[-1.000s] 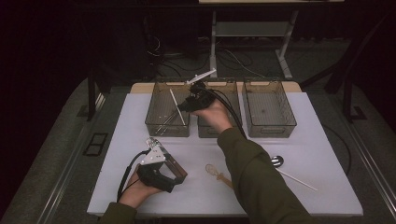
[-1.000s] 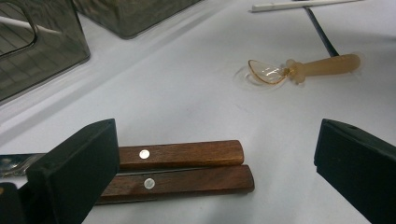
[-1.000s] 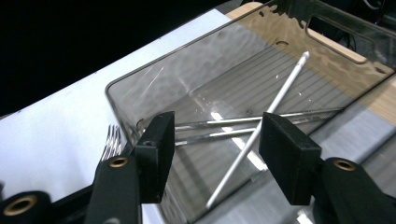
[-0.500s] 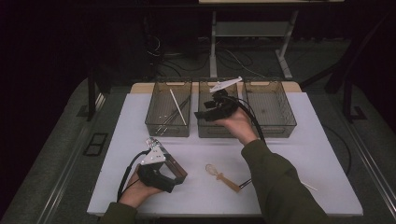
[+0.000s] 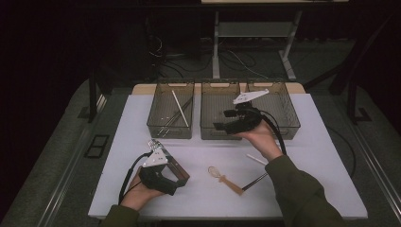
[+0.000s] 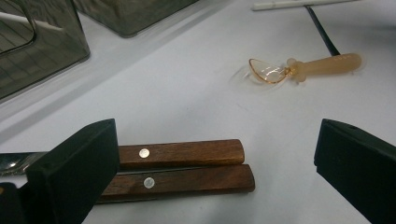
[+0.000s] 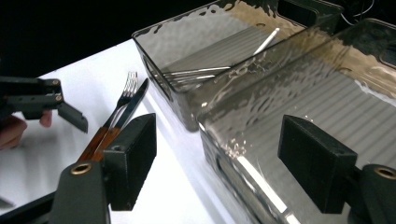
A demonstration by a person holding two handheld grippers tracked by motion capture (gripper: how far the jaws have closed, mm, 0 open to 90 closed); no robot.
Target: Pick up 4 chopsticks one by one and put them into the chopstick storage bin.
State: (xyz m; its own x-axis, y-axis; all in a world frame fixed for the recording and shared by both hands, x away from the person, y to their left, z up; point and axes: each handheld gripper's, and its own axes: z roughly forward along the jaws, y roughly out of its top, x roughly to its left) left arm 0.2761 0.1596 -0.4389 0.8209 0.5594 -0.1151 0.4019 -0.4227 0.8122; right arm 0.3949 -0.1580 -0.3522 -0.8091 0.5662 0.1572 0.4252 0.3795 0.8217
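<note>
High view: my right gripper (image 5: 227, 124), jaws just spread and empty, has drifted from the left bin (image 5: 171, 109), where the white chopstick (image 5: 179, 108) now lies, to the middle bin (image 5: 222, 109). Left gripper (image 5: 176, 176) open by the table's (image 5: 321, 142) front edge, straddling the wooden-handled knife and fork (image 6: 187, 169). Drop-off looks done; the spoon (image 5: 226, 178) at front centre is likely next.

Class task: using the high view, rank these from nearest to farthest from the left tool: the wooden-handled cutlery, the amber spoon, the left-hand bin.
1. Wooden-handled cutlery: right at the left tool, between its open jaws.
2. Amber spoon: on the white mat, to the tool's right.
3. Left-hand bin: at the mat's far edge, beyond the tool.
</note>
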